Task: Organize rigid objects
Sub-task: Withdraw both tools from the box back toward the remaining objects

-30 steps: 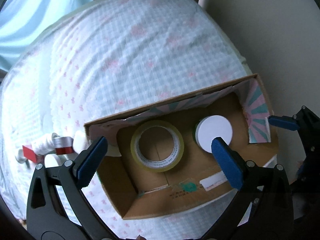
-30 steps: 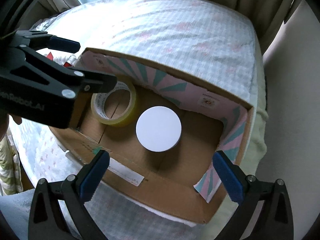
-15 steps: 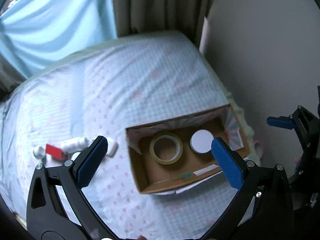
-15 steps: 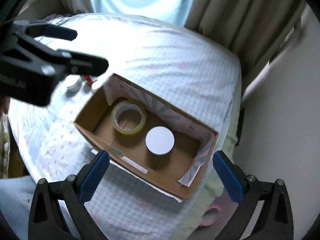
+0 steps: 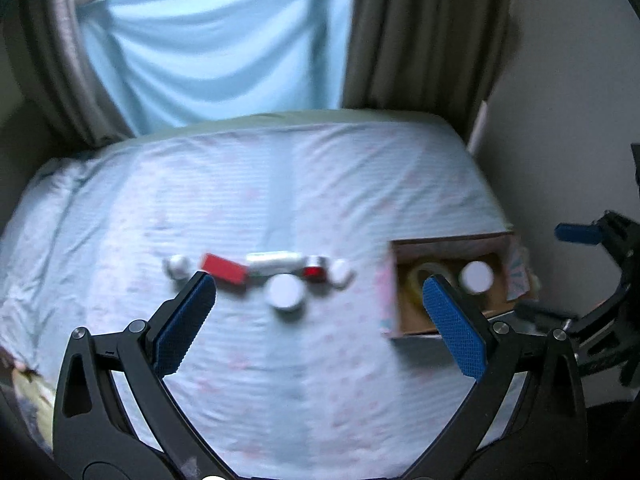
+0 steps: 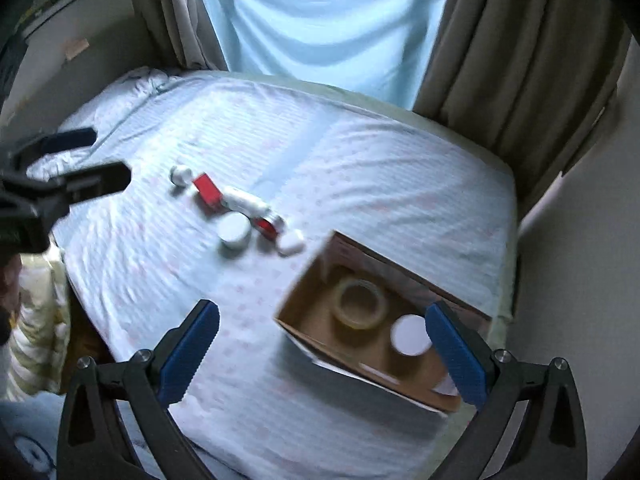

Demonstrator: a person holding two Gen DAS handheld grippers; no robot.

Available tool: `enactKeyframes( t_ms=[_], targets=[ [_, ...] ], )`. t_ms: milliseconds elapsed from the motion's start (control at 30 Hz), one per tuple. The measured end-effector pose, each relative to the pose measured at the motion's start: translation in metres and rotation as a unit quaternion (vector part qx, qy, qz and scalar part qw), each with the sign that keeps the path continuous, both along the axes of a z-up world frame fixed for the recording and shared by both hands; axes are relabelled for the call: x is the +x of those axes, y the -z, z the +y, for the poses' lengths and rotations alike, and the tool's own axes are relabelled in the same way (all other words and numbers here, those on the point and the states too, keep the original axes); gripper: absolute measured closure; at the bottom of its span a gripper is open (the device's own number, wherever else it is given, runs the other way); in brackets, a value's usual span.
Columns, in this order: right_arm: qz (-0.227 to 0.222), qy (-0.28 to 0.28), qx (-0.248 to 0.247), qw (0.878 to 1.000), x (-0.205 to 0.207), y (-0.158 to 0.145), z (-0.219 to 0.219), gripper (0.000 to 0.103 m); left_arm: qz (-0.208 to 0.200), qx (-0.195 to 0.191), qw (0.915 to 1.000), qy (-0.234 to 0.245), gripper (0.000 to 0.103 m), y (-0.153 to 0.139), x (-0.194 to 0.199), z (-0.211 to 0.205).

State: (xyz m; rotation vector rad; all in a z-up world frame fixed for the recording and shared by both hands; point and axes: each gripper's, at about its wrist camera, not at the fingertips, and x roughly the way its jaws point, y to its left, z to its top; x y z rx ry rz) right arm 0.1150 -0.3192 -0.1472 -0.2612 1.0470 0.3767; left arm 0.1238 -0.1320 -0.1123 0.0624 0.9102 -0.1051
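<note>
An open cardboard box (image 6: 304, 280) lies near the bed's right edge, holding a tape roll (image 6: 361, 304) and a white round lid (image 6: 412, 335); the box also shows in the left wrist view (image 5: 412, 320). A row of small objects lies mid-bed: a white jar (image 5: 285, 291), a red box (image 5: 224, 269), a white tube (image 5: 276, 262), a red cap (image 5: 314, 271) and white caps (image 5: 179, 266). My left gripper (image 5: 320, 320) is open and empty, high above the bed. My right gripper (image 6: 320, 352) is open and empty, above the box's near side.
The bed (image 5: 280, 184) has a light patterned cover. A blue curtain (image 5: 216, 52) and brown drapes (image 5: 424, 32) hang behind. A wall (image 5: 568, 100) runs along the right side. A striped cloth (image 6: 36, 312) lies at the bed's left.
Both grippers have pulled back and up from the box. The view has widened from the box's inside to the whole bed and the row of objects.
</note>
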Motion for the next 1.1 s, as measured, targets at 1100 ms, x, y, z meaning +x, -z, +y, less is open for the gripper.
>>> enactKeyframes(
  t_ms=[1100],
  targets=[
    [0.003, 0.302, 0.007, 0.953, 0.068, 0.195, 0.234, 0.000, 0.078, -0.031, 0.9962, -0.024, 0.000, 0.242, 0.144, 0.304]
  ],
)
